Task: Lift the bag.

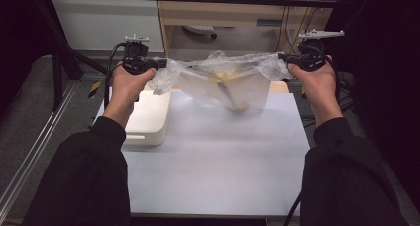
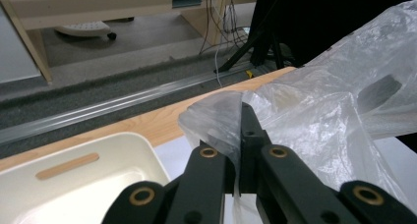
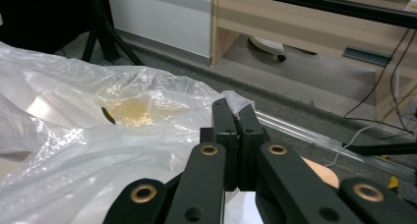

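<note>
No readable text, label, brand, number or sign anywhere. Small blue-grey tag (image 2: 186,1) on the far wooden desk too blurred to make out; pale lettering on the right gripper (image 1: 283,59) too small to read.

Crinkled glossy clear plastic bag (image 1: 223,80)

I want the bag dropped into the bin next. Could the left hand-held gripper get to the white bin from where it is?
Probably yes: the left hand-held gripper hangs just above the bin, nothing between, though it is shut on the bag.
</note>
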